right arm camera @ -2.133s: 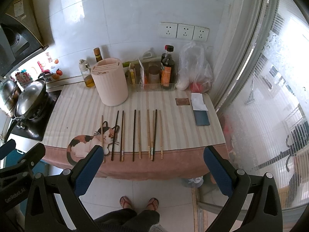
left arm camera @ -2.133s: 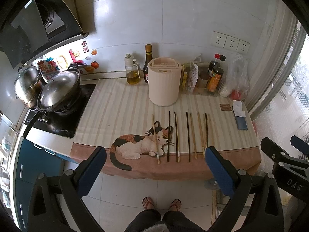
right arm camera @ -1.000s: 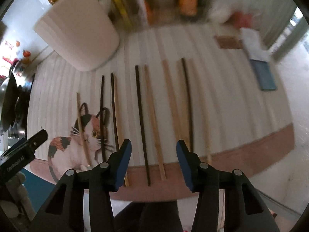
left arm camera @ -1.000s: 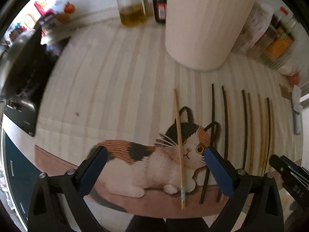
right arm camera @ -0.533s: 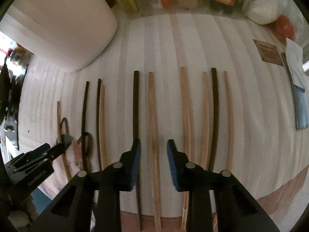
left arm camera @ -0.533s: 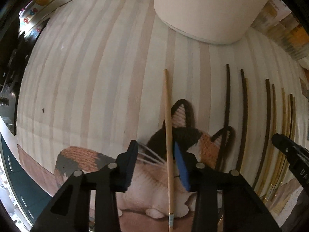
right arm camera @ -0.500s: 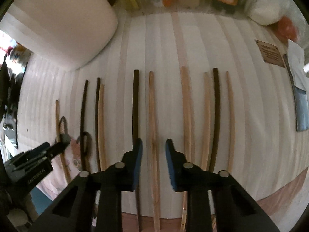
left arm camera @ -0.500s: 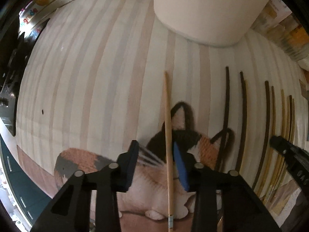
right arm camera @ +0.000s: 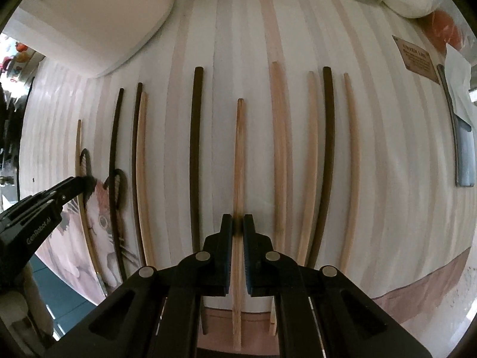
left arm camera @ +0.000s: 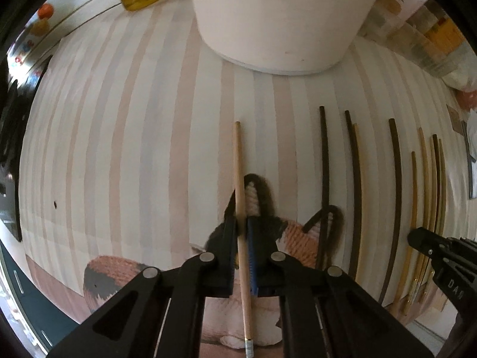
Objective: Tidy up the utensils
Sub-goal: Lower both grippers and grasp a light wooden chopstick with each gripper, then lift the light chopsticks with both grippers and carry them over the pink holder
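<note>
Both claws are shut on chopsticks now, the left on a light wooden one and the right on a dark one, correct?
Not quite. The right claw grips a light wooden chopstick, not a dark one, as the right wrist view shows. The left claw does hold a light wooden chopstick.

Your right gripper [right arm camera: 237,223] is pointing down at the striped cloth [right arm camera: 387,179], and its jaws have just been closing; they are now pinching the light wooden chopstick [right arm camera: 238,164] near its lower half. A dark chopstick [right arm camera: 195,155] is lying just to its left, and more wooden and dark sticks are lying in parallel on both sides. Your left gripper [right arm camera: 85,183] is entering at the left edge, over the cat picture [right arm camera: 101,217]. A pale round container [right arm camera: 89,15] is standing at upper left.
</note>
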